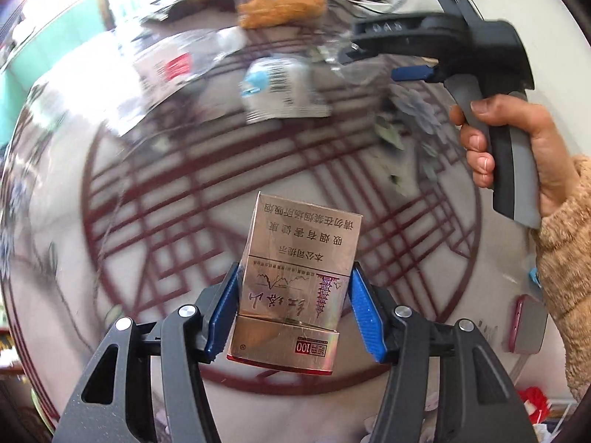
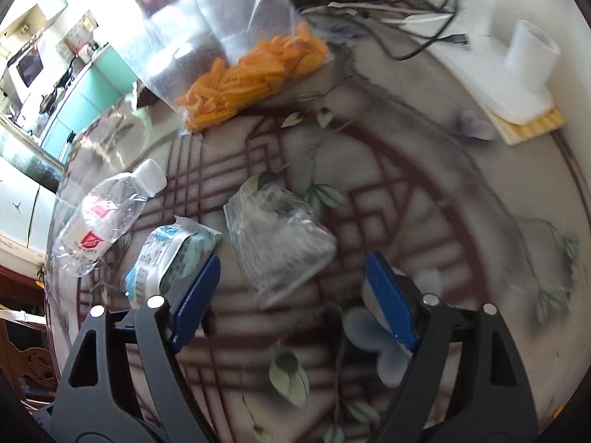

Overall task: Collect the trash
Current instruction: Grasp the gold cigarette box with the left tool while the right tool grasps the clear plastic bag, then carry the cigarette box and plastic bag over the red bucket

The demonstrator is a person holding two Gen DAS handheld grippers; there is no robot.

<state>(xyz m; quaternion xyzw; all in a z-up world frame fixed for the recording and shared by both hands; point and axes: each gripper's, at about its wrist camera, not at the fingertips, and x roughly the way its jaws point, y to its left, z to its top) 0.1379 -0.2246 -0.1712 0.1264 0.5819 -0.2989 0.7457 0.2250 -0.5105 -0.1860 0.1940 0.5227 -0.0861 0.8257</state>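
Both views are smeared by motion; the far side of the round patterned bench (image 1: 155,199) is hard to read, and print on the far litter cannot be made out.

Your left gripper (image 1: 293,317) is clamped on a gold rectangular cigarette pack (image 1: 295,284). Both blue pads press its long sides, and the pack stands up between them with its lid end nearest the camera. Its underside is hidden, so you cannot tell whether it touches the bench.

Your right gripper (image 2: 291,302) stands spread with nothing between its pads. A crumpled clear plastic wrapper (image 2: 279,240) lies on the bench just beyond its fingertips, apart from both pads.

Taking that wrapper as the landmark:
- A white and light-blue tissue packet (image 2: 173,254) lies just to its left, partly hidden behind the left pad.
- A crushed clear plastic bottle with a white cap and a red label (image 2: 103,221) lies further left, near the bench edge.
- A clear plastic bag of orange strips (image 2: 251,77) stands beyond it, its top cut off by the frame.

In the left view, your right hand (image 1: 517,147) grips the handle, its tan fleecy sleeve (image 1: 565,269) cut off at the frame edge.
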